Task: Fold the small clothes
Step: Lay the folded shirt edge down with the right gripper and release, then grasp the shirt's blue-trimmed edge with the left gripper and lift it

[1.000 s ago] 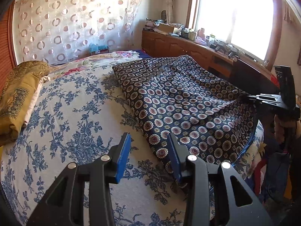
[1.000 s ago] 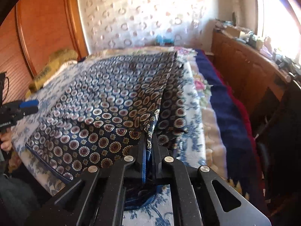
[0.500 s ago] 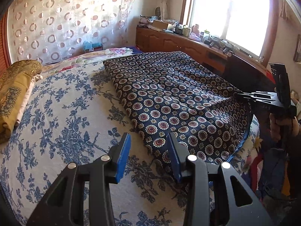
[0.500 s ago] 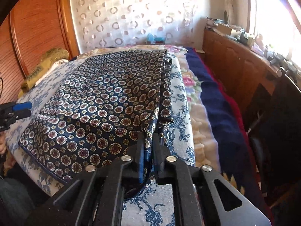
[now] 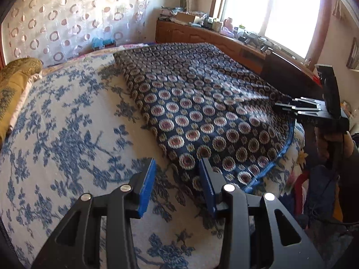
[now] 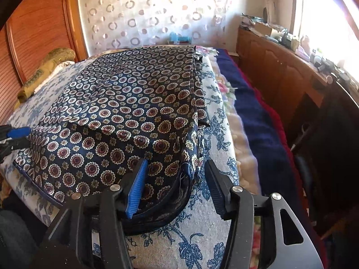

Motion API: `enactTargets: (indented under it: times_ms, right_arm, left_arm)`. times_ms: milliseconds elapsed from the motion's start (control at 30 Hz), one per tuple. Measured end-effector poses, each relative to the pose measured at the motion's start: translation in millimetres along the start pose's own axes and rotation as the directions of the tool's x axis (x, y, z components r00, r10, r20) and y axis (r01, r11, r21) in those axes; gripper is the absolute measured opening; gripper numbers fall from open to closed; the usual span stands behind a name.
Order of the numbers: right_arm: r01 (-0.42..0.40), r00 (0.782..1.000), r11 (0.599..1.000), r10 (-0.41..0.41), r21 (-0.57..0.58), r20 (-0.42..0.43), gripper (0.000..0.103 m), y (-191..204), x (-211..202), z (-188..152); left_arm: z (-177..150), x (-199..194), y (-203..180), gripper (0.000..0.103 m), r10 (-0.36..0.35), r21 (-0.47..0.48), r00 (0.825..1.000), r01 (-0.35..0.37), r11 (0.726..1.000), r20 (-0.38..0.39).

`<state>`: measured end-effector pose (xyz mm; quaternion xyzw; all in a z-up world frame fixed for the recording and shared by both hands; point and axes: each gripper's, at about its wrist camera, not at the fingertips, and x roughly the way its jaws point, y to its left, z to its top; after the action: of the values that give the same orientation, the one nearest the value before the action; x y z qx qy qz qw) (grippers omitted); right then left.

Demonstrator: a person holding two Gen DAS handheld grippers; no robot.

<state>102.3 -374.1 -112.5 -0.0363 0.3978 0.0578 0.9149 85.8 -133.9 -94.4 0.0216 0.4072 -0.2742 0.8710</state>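
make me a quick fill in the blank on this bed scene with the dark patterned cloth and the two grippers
1. The navy cloth with round medallion print lies on a white bedspread printed with ____ flowers.
2. The cloth's near corner lies between the opening jaws of the ____ gripper.
3. Between the pads of the left gripper there is only ____, not the cloth.
4. The mustard-yellow pillow lies near the ____ headboard.

Missing words: blue; right; bedspread; wooden

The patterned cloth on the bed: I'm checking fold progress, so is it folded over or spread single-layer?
Folded: the patterned cloth shows stacked layered edges along its right side, lying flat on the bedspread.
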Motion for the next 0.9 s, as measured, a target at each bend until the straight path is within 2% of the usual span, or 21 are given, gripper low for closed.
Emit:
enactTargets:
  times_ms: [133, 200, 267, 300, 333, 433, 633, 900]
  right_arm:
    - [0.013, 1.000, 1.000, -0.013, -0.004, 0.021, 0.057, 1.5, -7.0, 1.7]
    - [0.020, 0.999, 1.000, -0.019, -0.005, 0.037, 0.061, 3.7, -12.1, 4.6]
    - [0.023, 0.998, 1.000, -0.022, -0.011, 0.059, 0.062, 6.9, -18.5, 8.0]
    - [0.022, 0.998, 1.000, -0.021, -0.014, 0.066, 0.063, 8.1, -20.6, 10.4]
    - [0.021, 0.997, 1.000, -0.020, -0.019, 0.074, 0.064, 10.4, -23.3, 11.8]
    - [0.003, 0.996, 0.999, 0.001, -0.039, 0.093, 0.068, 19.2, -29.9, 16.2]
    - [-0.087, 0.992, 0.992, 0.095, -0.093, 0.084, 0.070, 48.8, -33.6, 18.7]
    - [-0.208, 0.973, 0.967, 0.219, -0.146, 0.070, 0.071, 82.8, -37.9, 18.3]
  left_arm:
    - [-6.8, -1.5, -3.5, 0.038, -0.021, 0.001, 1.000, 0.021, 1.000, -0.006]
    - [-9.7, -3.1, -5.7, 0.038, -0.062, -0.001, 0.998, 0.062, 0.998, -0.009]
    - [-12.8, -3.5, -8.8, 0.030, -0.109, 0.009, 0.994, 0.109, 0.994, -0.015]
    - [-14.2, -3.6, -10.7, 0.024, -0.110, 0.020, 0.994, 0.111, 0.994, -0.016]
    - [-14.6, -3.9, -12.3, 0.012, -0.112, 0.028, 0.994, 0.113, 0.993, -0.018]
    - [-11.9, -6.6, -14.3, 0.000, -0.142, 0.027, 0.990, 0.142, 0.990, -0.003]
    - [20.0, -29.2, -21.3, 0.000, -0.204, 0.038, 0.975, 0.201, 0.979, 0.091]
    - [74.6, -38.0, -23.0, 0.000, -0.195, 0.059, 0.966, 0.187, 0.981, 0.173]
